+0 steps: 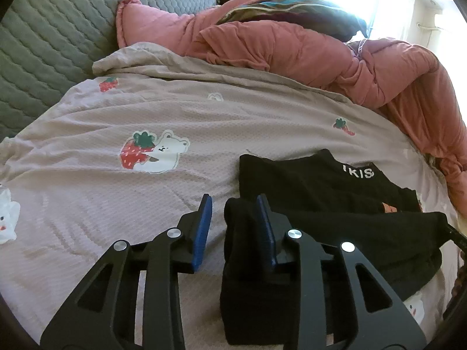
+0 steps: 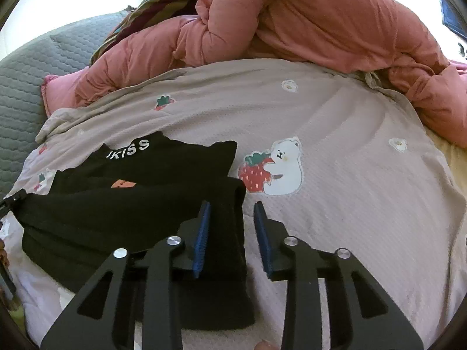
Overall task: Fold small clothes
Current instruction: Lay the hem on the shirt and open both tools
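Left gripper has its blue ribbed pads parted, and the folded edge of the black garment sits in the gap against the right-hand pad; the other pad stands clear of the cloth. Over on the right gripper the jaws are also spread, with the garment's opposite corner lying between them, up against the left-hand pad (whether either pad actually presses, hard to say). The garment is soft, matte black knit, doubled over itself, with white lettering at the collar and a small orange patch half buried by the fold. It lies flat on a waffle-textured pinkish blanket printed with bears and strawberries. Beyond, a puffy pink quilt is heaped up, and a grey quilted cover runs off the edge.
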Motion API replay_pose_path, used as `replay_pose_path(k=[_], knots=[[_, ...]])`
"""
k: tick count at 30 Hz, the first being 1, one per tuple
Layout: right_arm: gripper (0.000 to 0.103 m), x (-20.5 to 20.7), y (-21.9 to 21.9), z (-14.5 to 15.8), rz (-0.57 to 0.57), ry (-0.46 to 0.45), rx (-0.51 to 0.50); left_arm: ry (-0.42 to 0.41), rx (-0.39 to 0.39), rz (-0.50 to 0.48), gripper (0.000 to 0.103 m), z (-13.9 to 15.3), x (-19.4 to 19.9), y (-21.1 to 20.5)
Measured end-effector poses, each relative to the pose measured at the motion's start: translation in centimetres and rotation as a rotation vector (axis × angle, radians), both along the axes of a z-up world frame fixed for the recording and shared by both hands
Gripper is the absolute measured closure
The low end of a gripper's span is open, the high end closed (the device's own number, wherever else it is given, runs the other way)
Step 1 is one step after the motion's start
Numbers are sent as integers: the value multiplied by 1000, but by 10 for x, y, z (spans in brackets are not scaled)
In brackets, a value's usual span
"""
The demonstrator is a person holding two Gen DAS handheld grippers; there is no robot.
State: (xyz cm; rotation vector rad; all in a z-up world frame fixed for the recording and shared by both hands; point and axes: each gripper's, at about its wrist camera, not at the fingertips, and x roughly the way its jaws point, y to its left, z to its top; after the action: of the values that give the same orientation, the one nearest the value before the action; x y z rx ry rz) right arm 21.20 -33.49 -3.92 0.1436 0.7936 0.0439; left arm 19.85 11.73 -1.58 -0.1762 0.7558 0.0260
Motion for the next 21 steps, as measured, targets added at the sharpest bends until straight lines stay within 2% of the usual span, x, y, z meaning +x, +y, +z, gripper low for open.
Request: replay_pose_path(k=[3, 5, 7, 11, 13, 17, 21], knots=[[59, -8, -2, 3, -12, -11, -10, -6, 2, -1, 69, 2, -2, -2], [58, -12, -2, 6, -18, -20, -15, -13, 9, -5, 67, 3, -4, -3], [56, -18, -2, 10, -20, -34, -19, -21, 14, -10, 59, 6, -5, -5], [50, -28, 1, 21, -11, -64, -26, -36, 15, -18, 51, 9, -10, -8], [46, -31, 5, 27, 5, -78, -31, -48, 19, -21, 44, 11, -14, -9], [40, -38, 20, 35, 52, -106, -51, -70, 30, -20, 40, 17, -19, -11], [38, -43, 40, 37, 116, -114, -69, -92, 46, -16, 27, 22, -25, -13]])
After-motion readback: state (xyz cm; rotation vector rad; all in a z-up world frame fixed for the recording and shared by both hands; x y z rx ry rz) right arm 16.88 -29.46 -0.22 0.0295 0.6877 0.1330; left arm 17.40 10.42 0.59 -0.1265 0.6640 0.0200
